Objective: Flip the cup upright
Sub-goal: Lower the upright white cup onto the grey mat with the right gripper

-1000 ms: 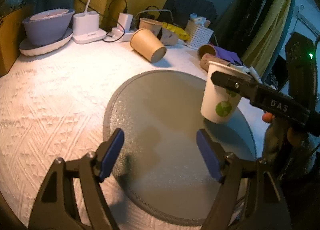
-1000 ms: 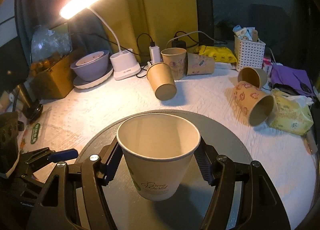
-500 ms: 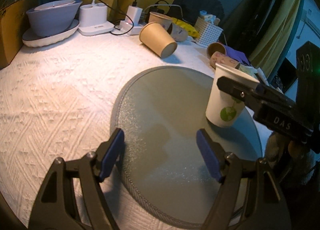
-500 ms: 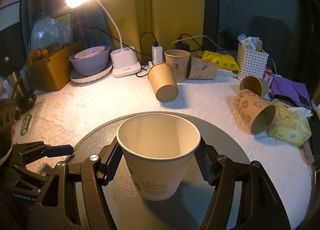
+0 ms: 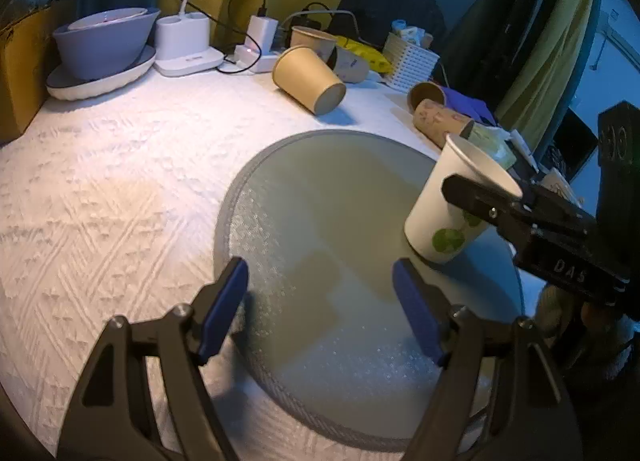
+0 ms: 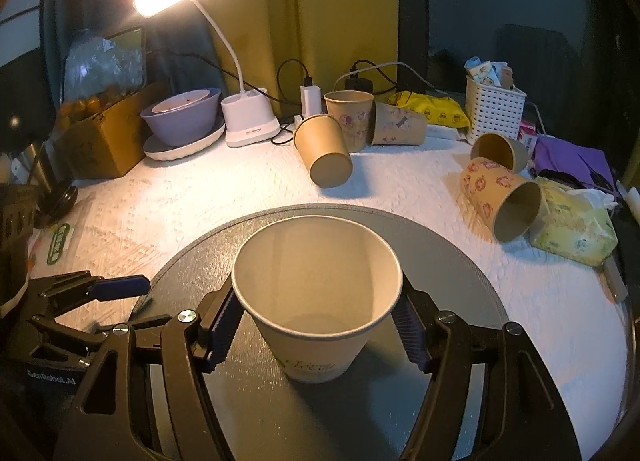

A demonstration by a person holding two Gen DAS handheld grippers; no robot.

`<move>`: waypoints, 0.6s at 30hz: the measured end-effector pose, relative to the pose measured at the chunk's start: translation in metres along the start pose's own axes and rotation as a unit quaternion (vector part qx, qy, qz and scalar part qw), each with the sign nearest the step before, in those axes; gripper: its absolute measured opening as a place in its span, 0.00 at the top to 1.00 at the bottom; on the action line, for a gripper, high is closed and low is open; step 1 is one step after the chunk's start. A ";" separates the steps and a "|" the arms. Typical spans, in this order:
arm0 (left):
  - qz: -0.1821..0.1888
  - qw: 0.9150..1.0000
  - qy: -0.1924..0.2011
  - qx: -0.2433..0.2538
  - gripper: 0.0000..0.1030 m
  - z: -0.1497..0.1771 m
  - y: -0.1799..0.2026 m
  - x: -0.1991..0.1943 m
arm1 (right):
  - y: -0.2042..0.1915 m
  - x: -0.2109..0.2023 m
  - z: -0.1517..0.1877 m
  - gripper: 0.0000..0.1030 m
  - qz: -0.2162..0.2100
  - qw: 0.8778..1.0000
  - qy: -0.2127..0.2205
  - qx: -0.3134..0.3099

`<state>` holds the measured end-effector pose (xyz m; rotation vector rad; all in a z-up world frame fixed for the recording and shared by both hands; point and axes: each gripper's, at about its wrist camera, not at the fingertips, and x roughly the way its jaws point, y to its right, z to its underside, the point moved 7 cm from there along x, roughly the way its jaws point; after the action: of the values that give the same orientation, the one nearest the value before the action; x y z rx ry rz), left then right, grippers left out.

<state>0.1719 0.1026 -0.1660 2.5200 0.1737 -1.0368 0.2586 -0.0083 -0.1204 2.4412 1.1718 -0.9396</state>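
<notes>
A: What does my left side show?

B: I see the left gripper (image 5: 320,301) with its blue-padded fingers (image 5: 222,301) spread wide apart, holding nothing, poised over the near edge of the round grey textured mat (image 5: 320,189).

A: And the task's thing?

B: The white paper cup with a green leaf print (image 6: 316,297) stands mouth-up on that mat, at about 3 o'clock in the left wrist view and dead centre in mine on the right. It looks slightly tilted from the left camera; I cannot tell whether its base sits flat.

A: The right tool?

B: My right gripper (image 6: 316,325) is clamped on the cup, ribbed pads (image 6: 222,325) pressed against both sides of its wall below the rim.

A: What lies further off?

B: On the white embossed tablecloth (image 6: 160,201), at 11 o'clock, a lavender bowl on a white plate (image 6: 182,121) and a lit white desk lamp (image 6: 248,117). At 12, a plain brown paper cup lying on its side (image 6: 324,149). At 2 o'clock, a patterned brown paper cup on its side (image 6: 500,197), beside a white slotted plastic basket (image 6: 494,109).
</notes>
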 end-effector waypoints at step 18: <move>-0.006 1.000 0.016 0.021 0.26 0.015 0.015 -0.023 | -0.005 -0.022 0.026 0.27 0.013 1.000 -0.011 0.001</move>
<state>0.1499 0.0833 -0.1545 2.5769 0.1789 -1.0155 0.2335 -0.0313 -0.1253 2.4352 1.1284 -0.9578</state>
